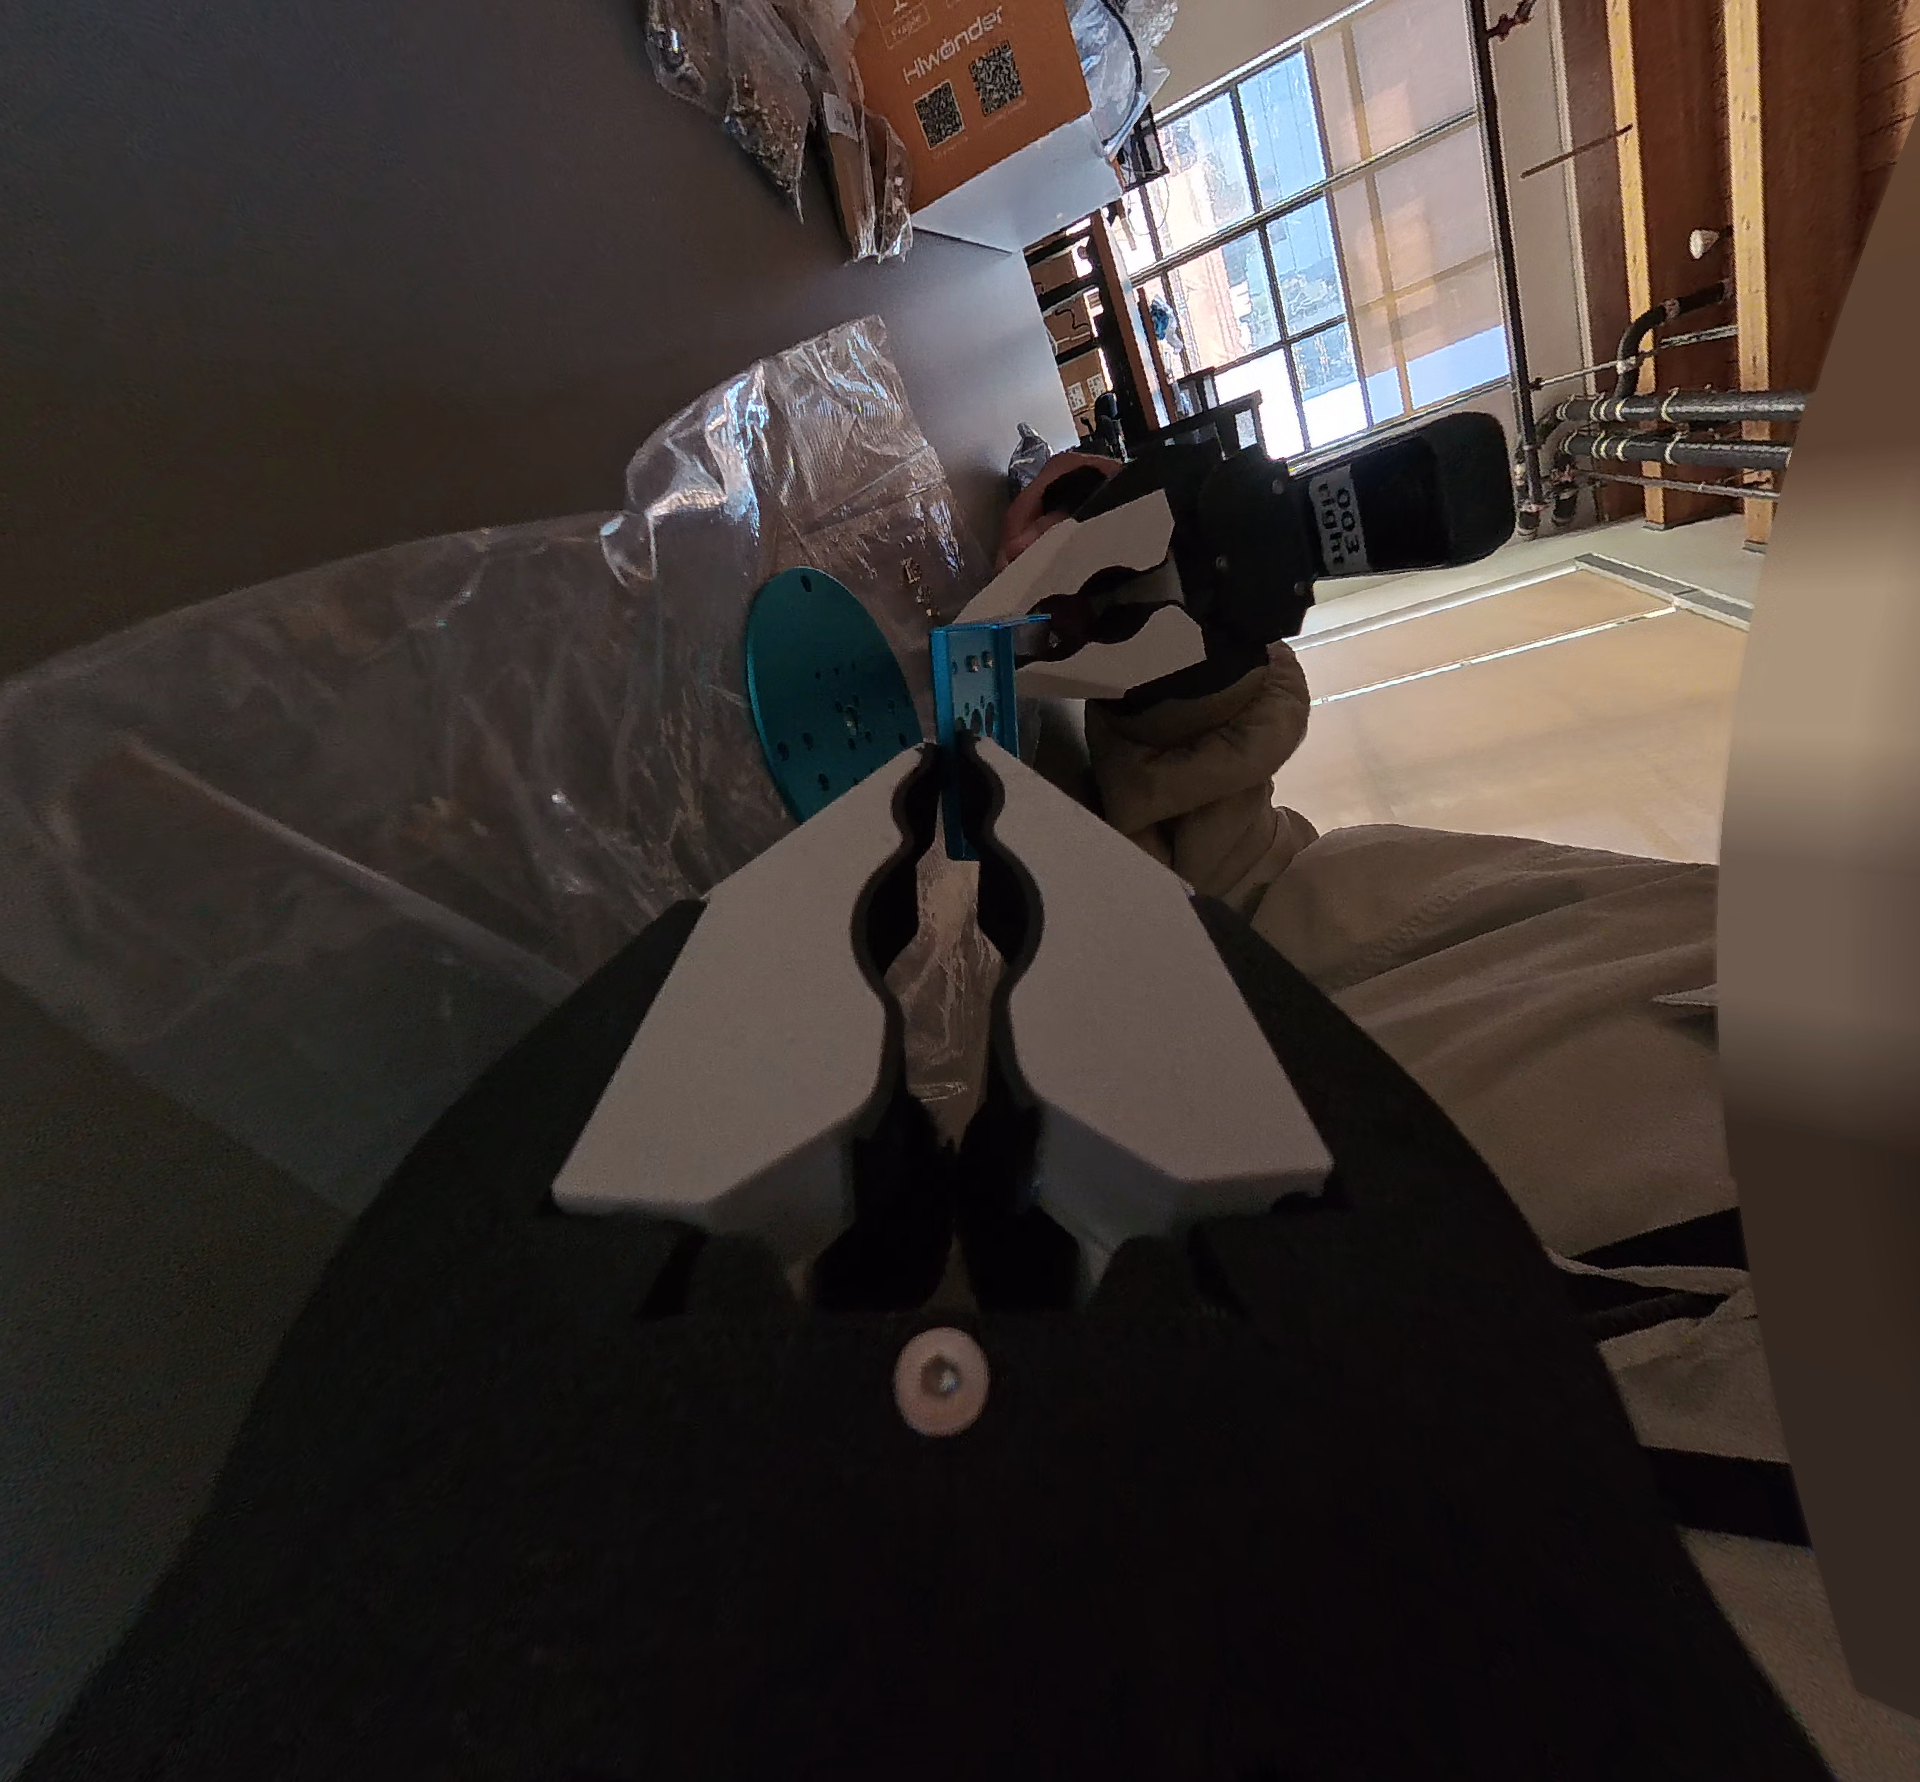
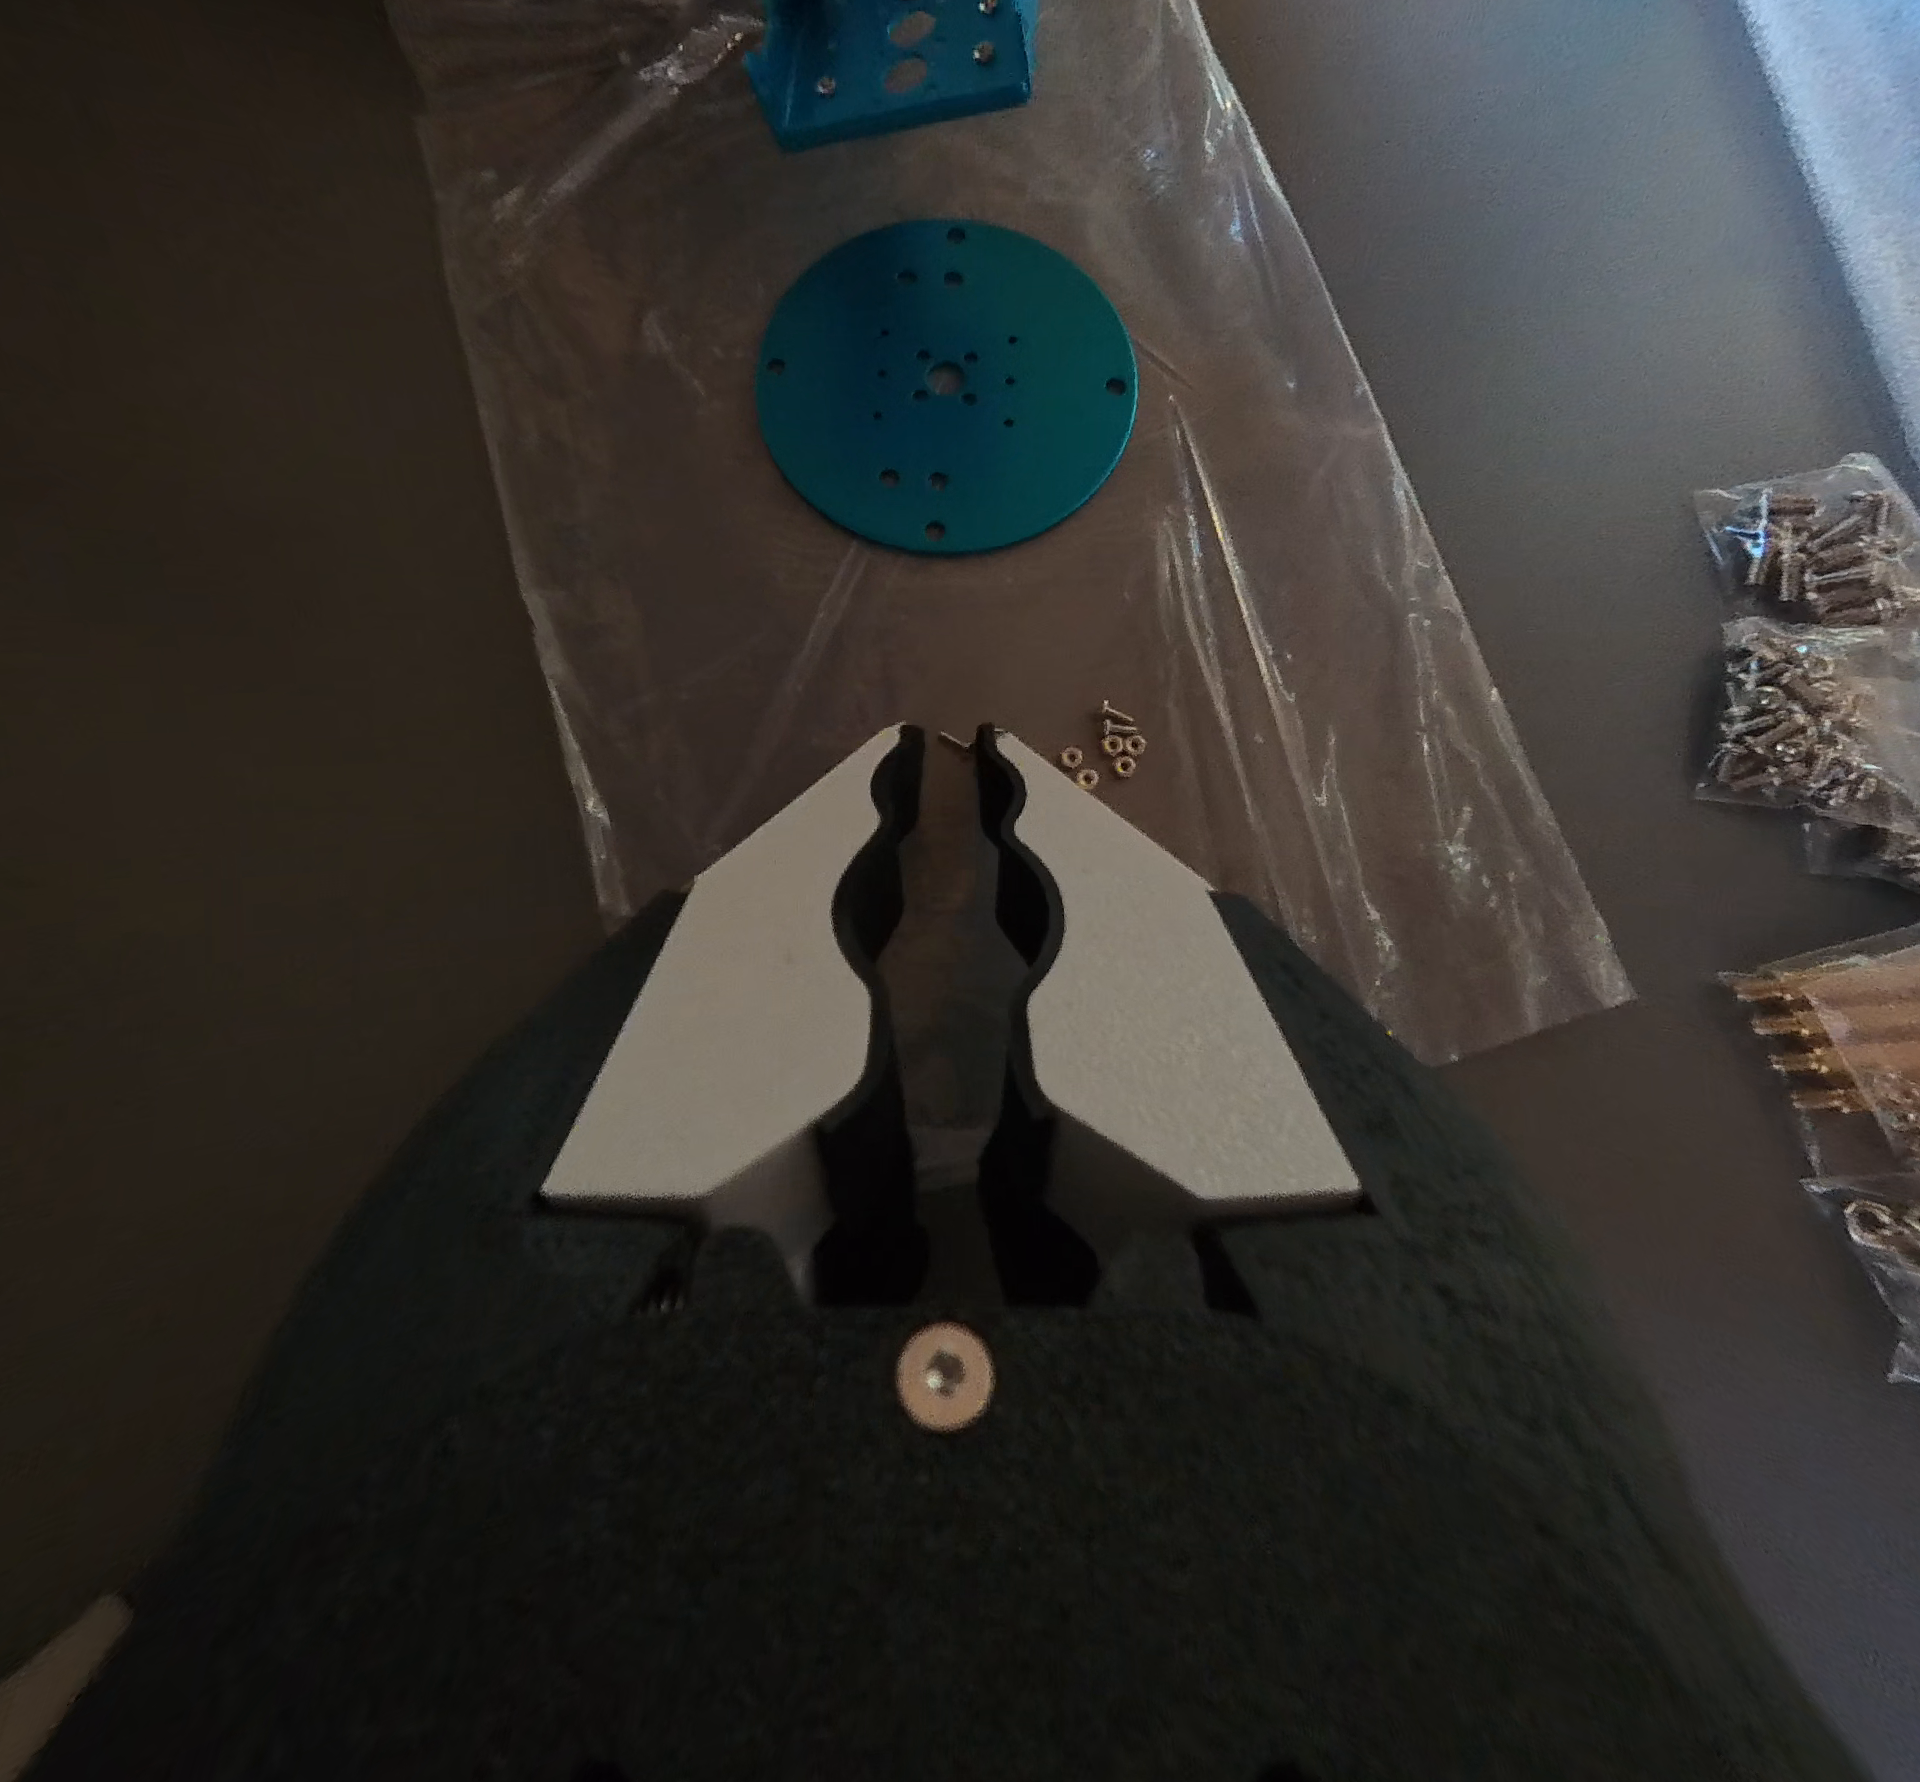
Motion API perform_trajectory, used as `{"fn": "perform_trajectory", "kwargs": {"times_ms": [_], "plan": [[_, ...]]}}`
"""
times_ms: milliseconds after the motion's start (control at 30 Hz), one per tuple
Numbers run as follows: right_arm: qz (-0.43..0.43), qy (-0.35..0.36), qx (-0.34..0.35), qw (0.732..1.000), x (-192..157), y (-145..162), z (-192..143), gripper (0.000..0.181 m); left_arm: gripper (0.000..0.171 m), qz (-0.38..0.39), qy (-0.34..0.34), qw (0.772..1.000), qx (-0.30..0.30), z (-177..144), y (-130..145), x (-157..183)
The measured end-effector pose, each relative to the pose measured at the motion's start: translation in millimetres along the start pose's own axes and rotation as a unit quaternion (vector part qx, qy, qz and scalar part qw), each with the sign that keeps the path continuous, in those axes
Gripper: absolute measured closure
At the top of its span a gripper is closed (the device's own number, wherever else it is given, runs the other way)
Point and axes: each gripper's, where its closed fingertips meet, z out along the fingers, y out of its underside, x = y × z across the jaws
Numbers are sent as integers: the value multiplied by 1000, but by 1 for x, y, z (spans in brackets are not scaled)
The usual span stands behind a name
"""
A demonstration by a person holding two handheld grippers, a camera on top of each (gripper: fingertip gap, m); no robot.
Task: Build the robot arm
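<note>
— Two grippers, you say; what does your left gripper (image 1: 954, 745) have?
— Your left fingers are pinched on one wall of the blue bracket (image 1: 971, 693), held above the plastic sheet (image 2: 1299, 693).
— And your right gripper (image 2: 951, 733)?
— Its fingers stand a narrow gap apart over the sheet, gripping nothing, with a small screw (image 2: 954, 741) at the tips. Nuts (image 2: 1101, 758) lie just beside; the blue disc (image 2: 945, 397) lies farther ahead.
</note>
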Motion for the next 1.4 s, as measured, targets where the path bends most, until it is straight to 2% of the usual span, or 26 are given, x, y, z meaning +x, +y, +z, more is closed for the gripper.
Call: {"fn": "perform_trajectory", "kwargs": {"times_ms": [400, 567, 833, 967, 1067, 1167, 1267, 1333, 1400], "plan": [[-21, -18, 0, 1000, -6, 6, -6, 171, 170, -1, 1, 1000, 0, 0, 0, 0], [-56, 10, 3, 998, -4, 5, -5, 179, 170, 0, -1, 1000, 0, 0, 0, 0], [-87, 30, -2, 996, -3, 2, -4, 181, 170, 1, -6, 1000, 3, 0, 0, -1], [-135, 68, 23, 988, 2, -10, -4, 181, 170, 3, -13, 1000, 3, 0, 0, -3], [-181, 124, 69, 973, 9, -33, -6, 181, 170, 0, -12, 1000, 4, 0, 0, -3], [-247, 199, 126, 940, 7, -70, -5, 181, 170, -4, -8, 1000, 6, 0, -1, -2], [-301, 265, 136, 906, -4, -101, 10, 181, 170, -3, -5, 1000, 4, 1, 0, 0], [-339, 310, 125, 879, -5, -111, 19, 181, 170, 0, -6, 1000, 2, 1, 1, 0], [-378, 321, 118, 860, -8, -114, 27, 181, 170, 2, -5, 1000, -3, 2, 4, 1]]}}
